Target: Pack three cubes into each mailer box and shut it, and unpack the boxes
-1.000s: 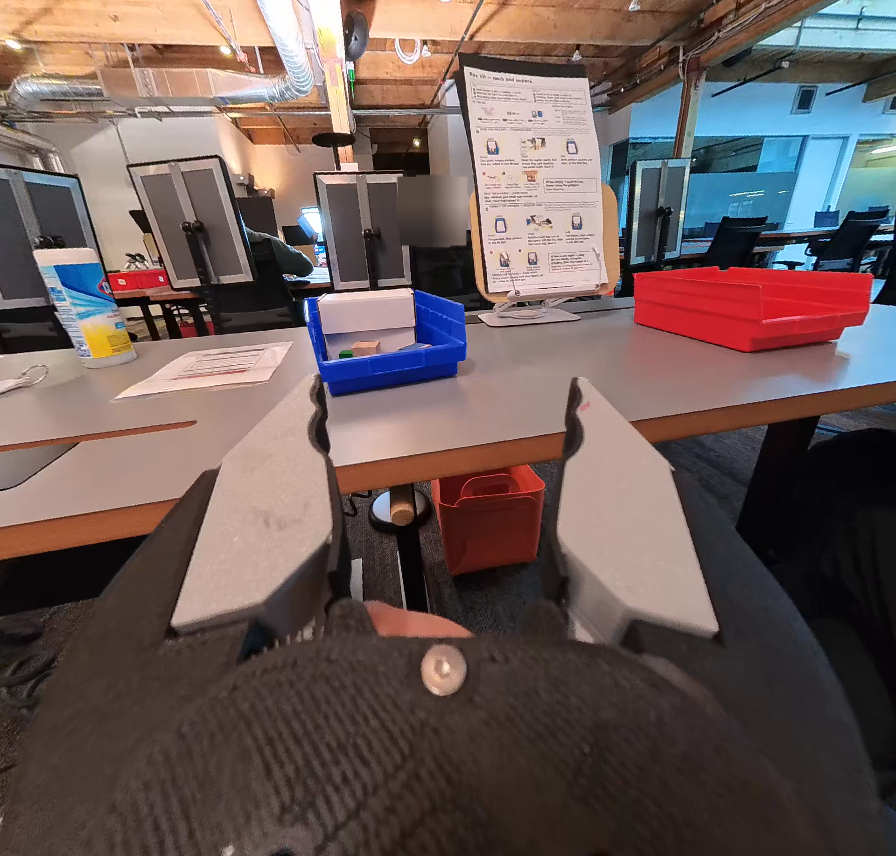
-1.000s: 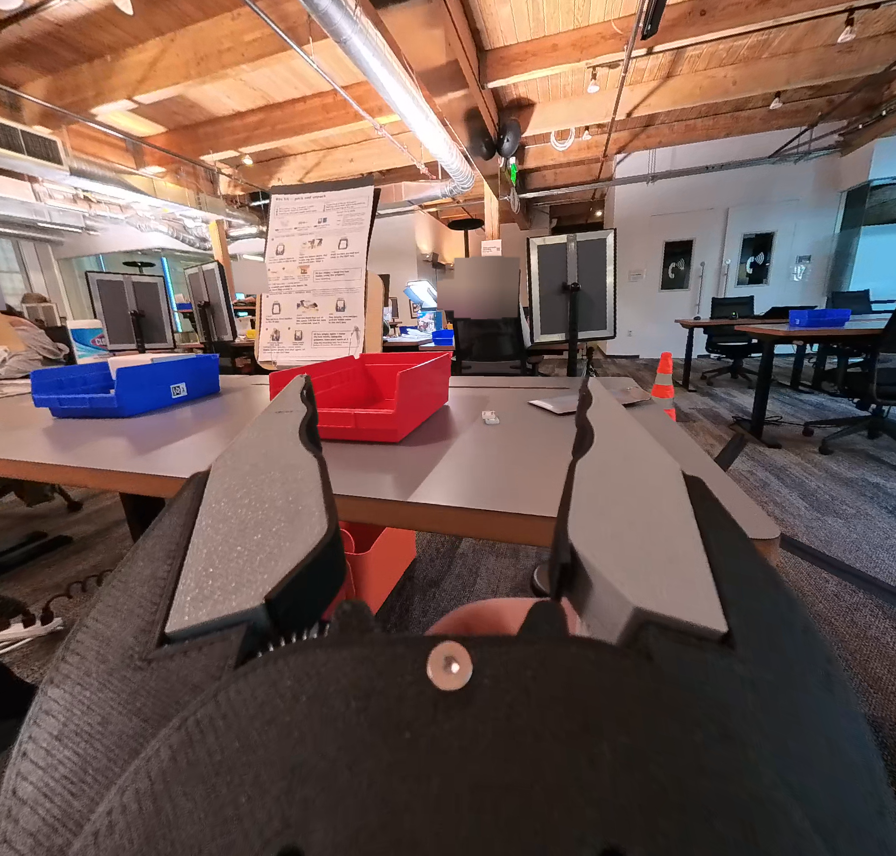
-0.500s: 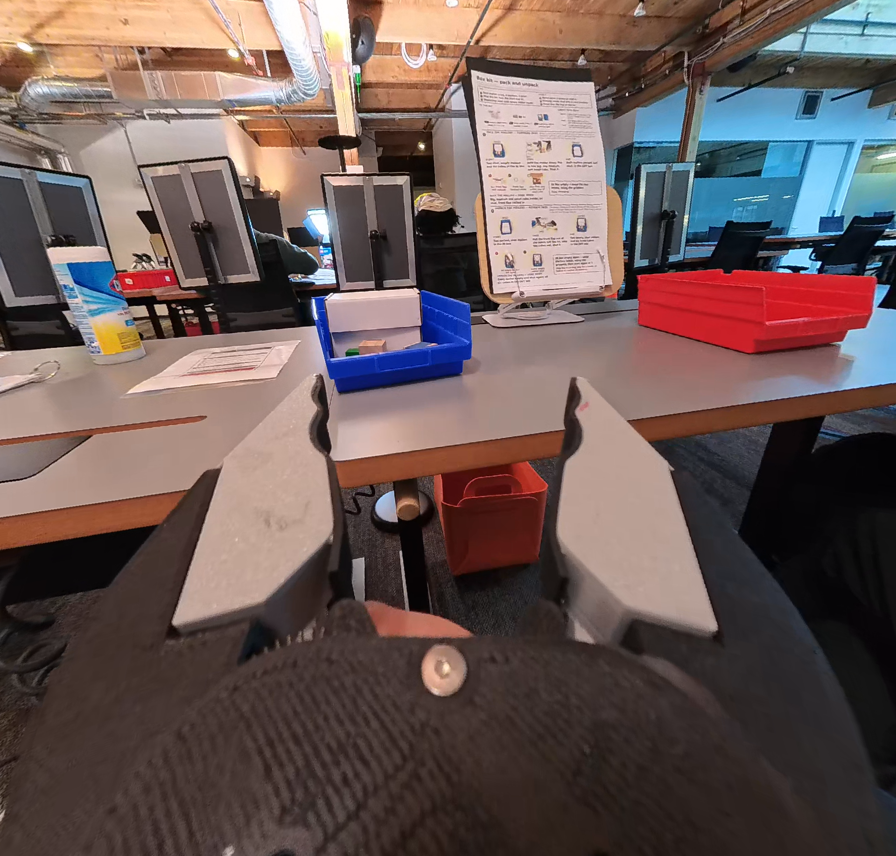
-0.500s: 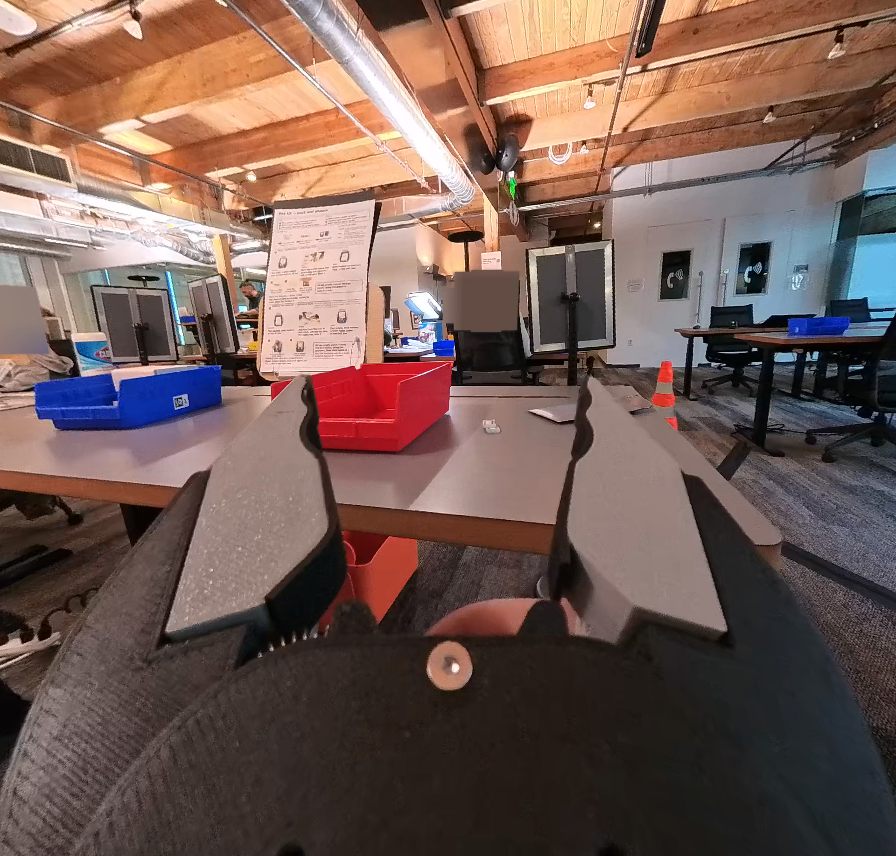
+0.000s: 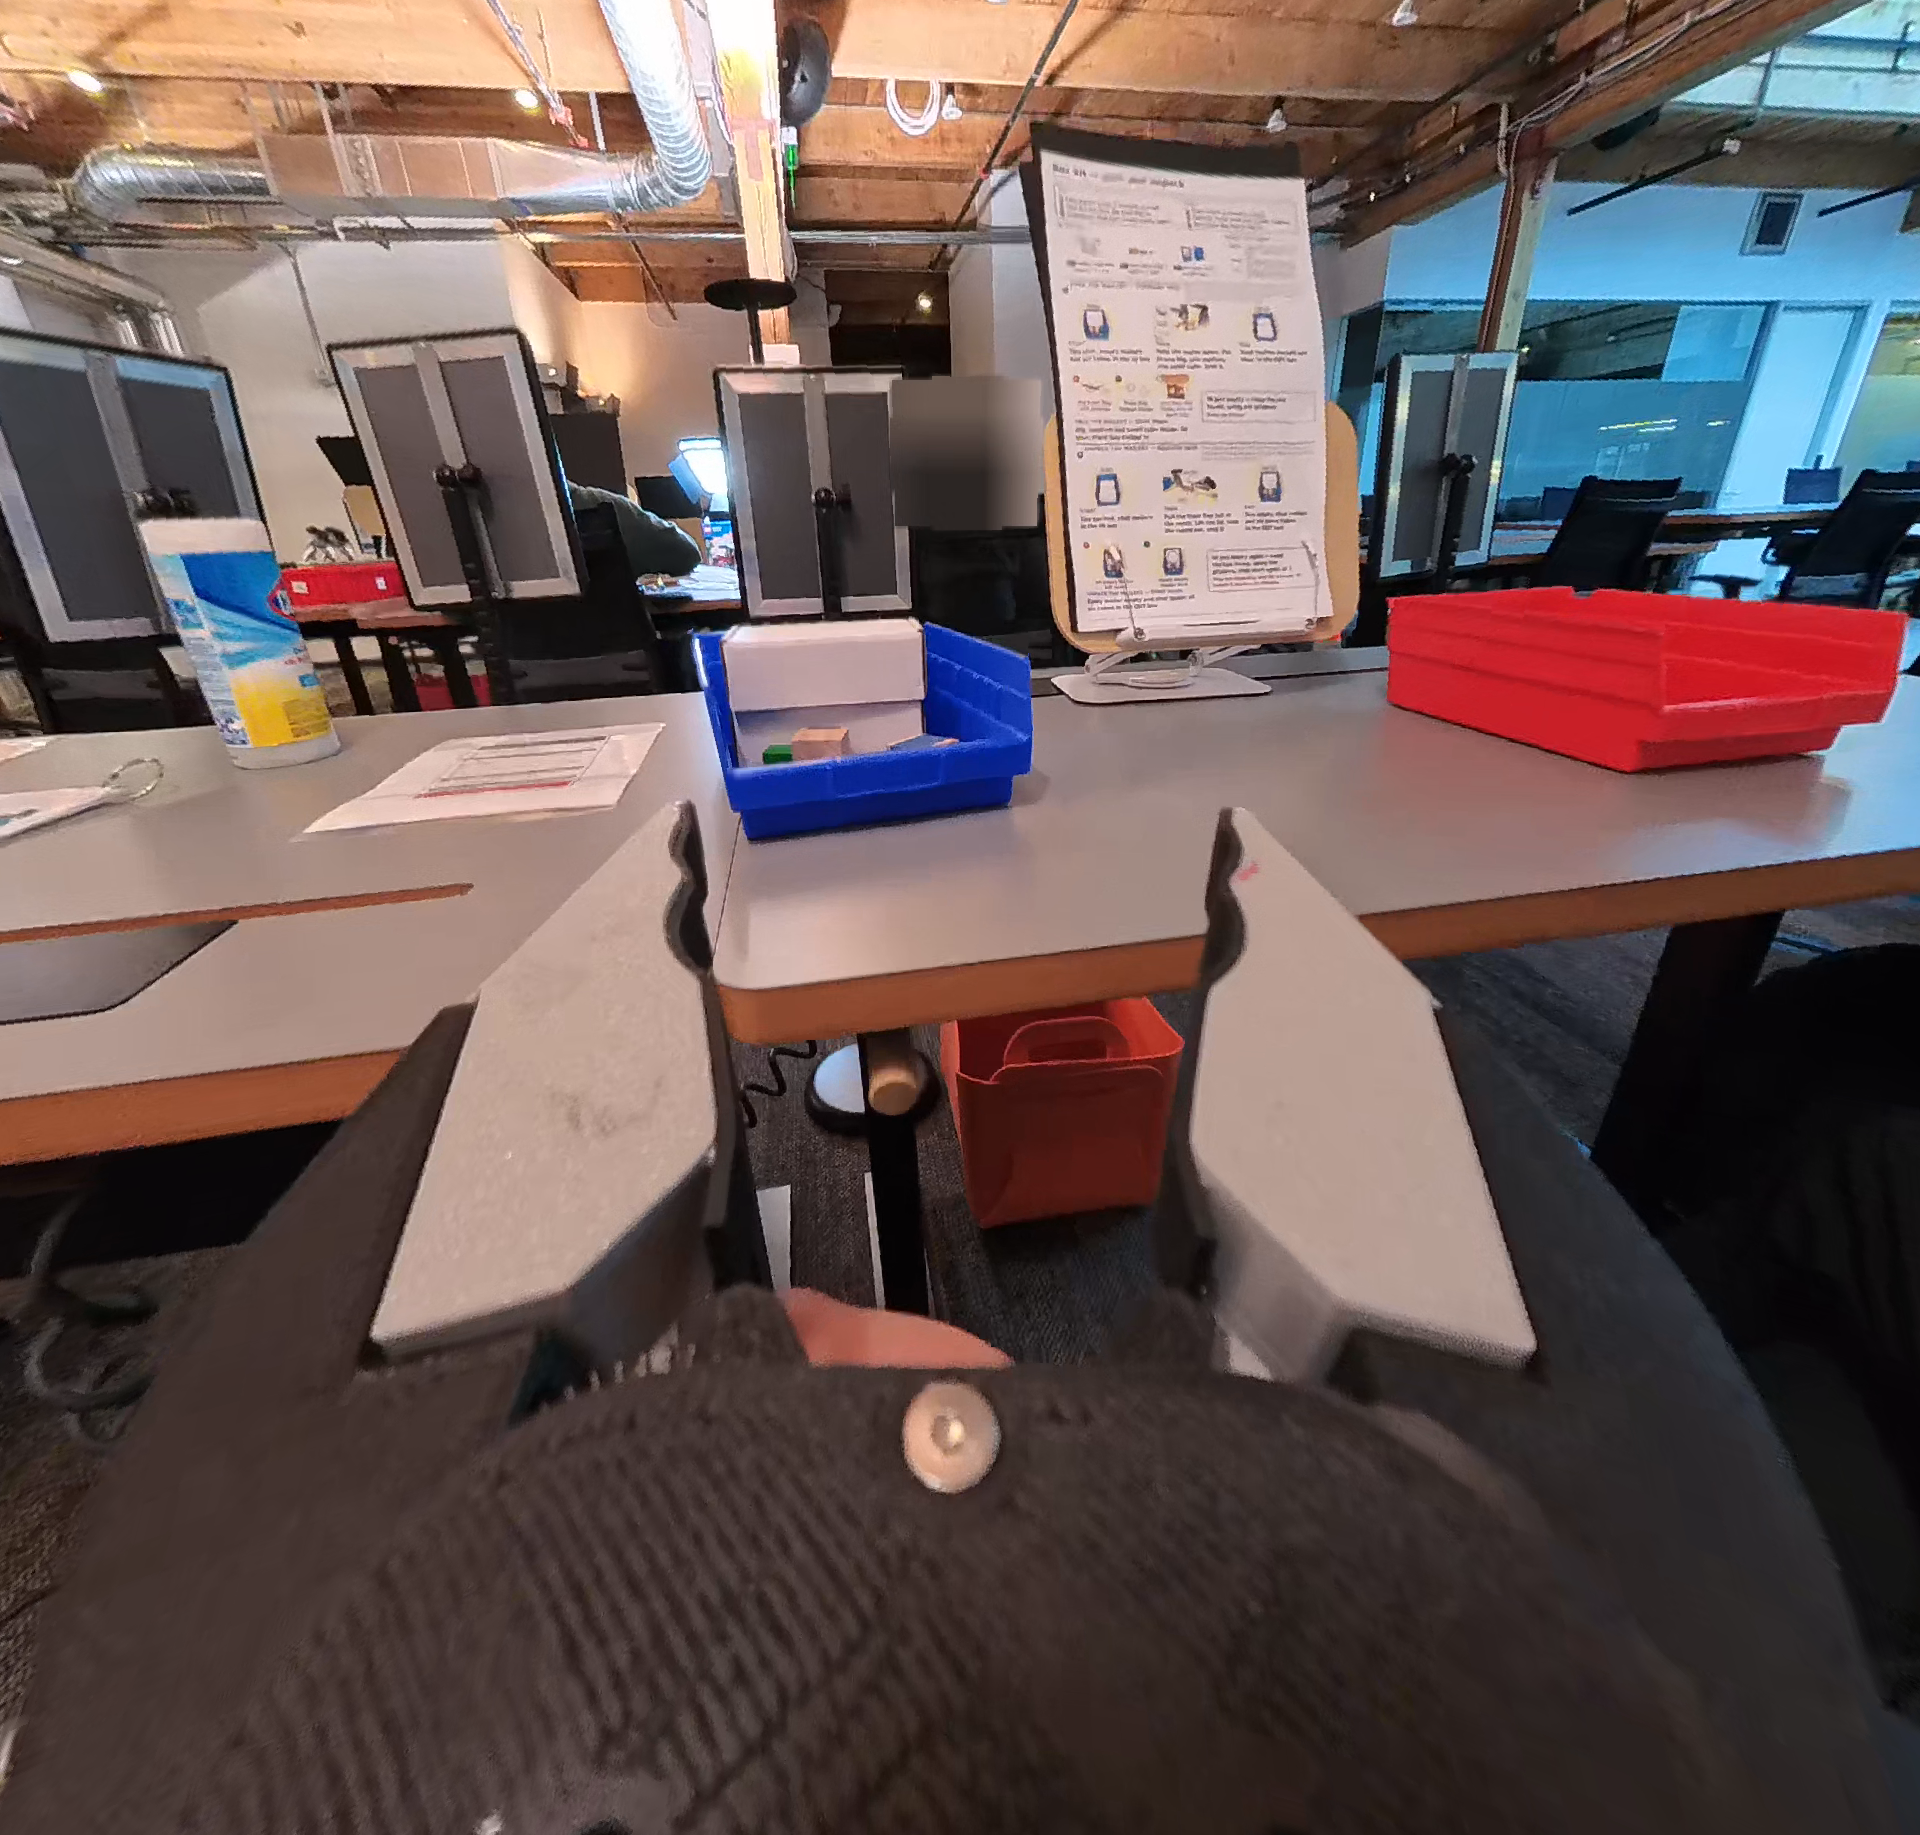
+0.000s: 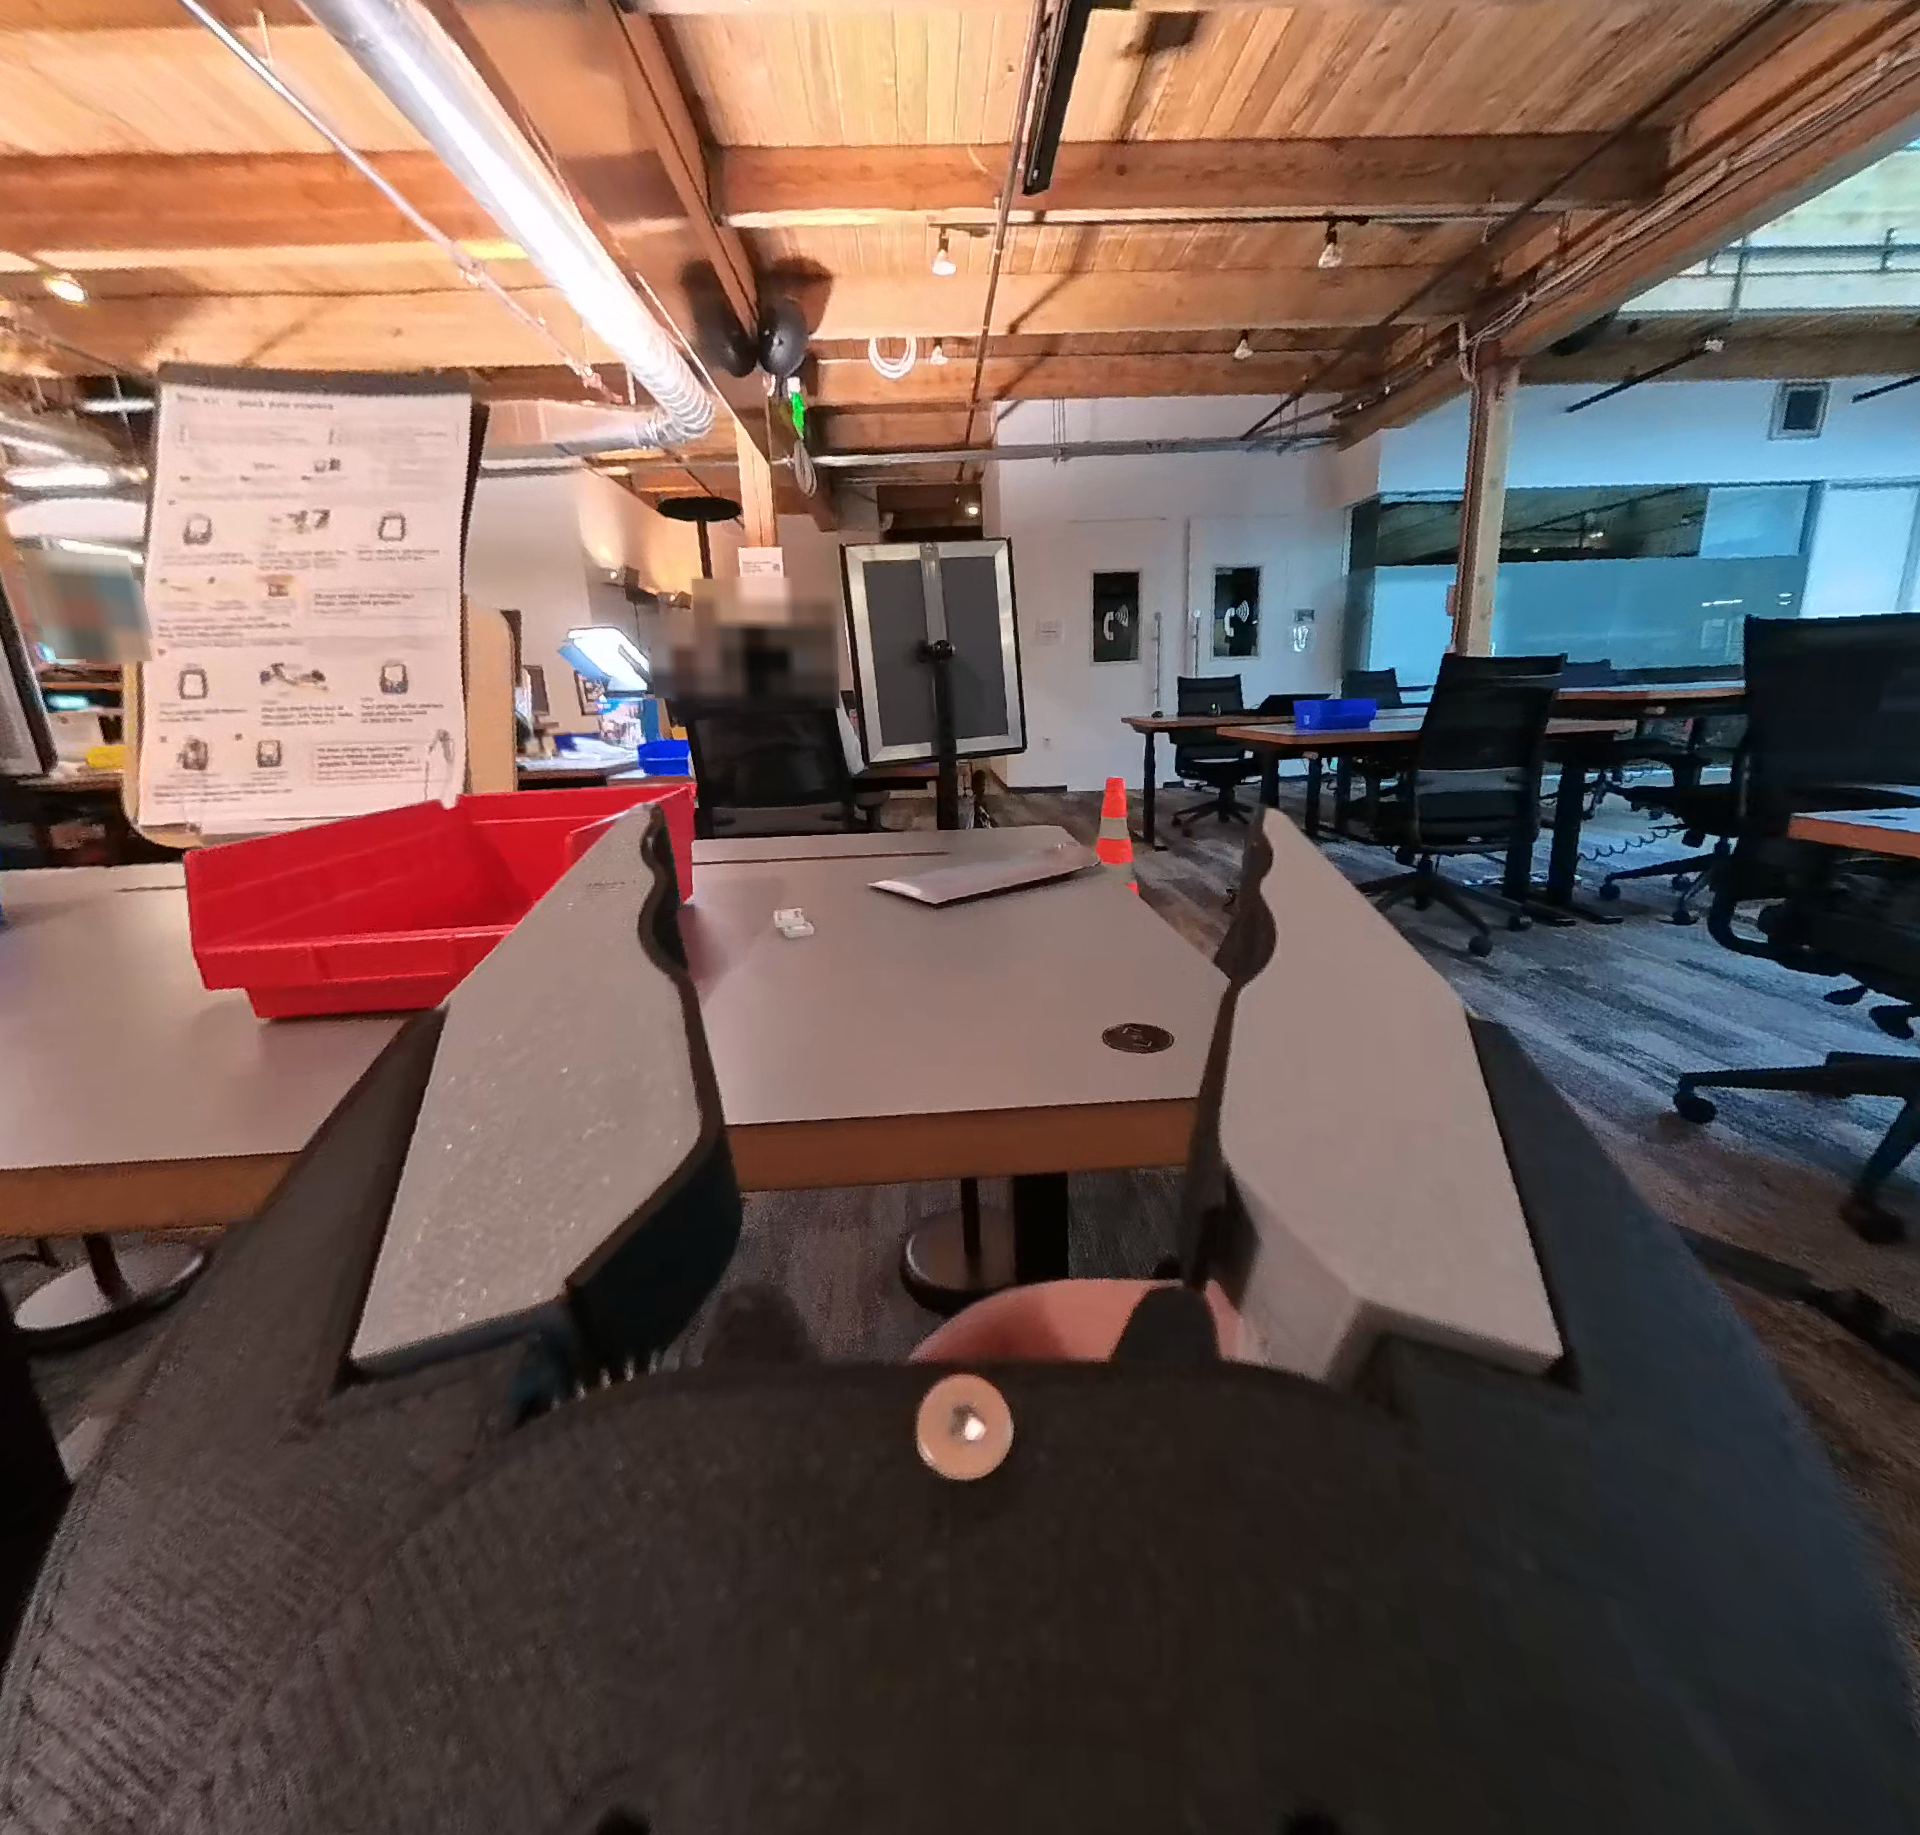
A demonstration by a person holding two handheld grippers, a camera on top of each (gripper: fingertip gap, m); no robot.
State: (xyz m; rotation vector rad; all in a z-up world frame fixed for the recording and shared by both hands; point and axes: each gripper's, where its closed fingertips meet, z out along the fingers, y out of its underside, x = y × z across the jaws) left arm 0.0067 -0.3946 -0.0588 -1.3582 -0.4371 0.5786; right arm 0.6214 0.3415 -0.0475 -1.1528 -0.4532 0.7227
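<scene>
A blue bin (image 5: 873, 777) stands on the grey table (image 5: 1247, 850) ahead of my left gripper (image 5: 956, 850). It holds a white mailer box (image 5: 823, 665) at its back and small cubes in front: a wooden one (image 5: 821, 744), a green one (image 5: 777, 752) and a blue one (image 5: 920, 743). A red bin (image 5: 1642, 679) sits to the right and also shows in the right wrist view (image 6: 374, 902). My left gripper is open and empty, short of the table's front edge. My right gripper (image 6: 951, 860) is open and empty, facing the table's right end.
An instruction sheet on a stand (image 5: 1184, 414) is behind the bins. A wipes canister (image 5: 239, 642) and a paper sheet (image 5: 499, 777) lie left. A flat envelope (image 6: 987, 876) and a small white item (image 6: 793, 921) lie at the right end. An orange bin (image 5: 1060, 1110) sits under the table. Office chairs (image 6: 1475, 777) stand right. My hands' fingertips stand some 95 centimetres from each other.
Both grippers have risen slightly and moved closer to the table. The right gripper has turned to the right, so the blue bin has left its view. Both stayed open.
</scene>
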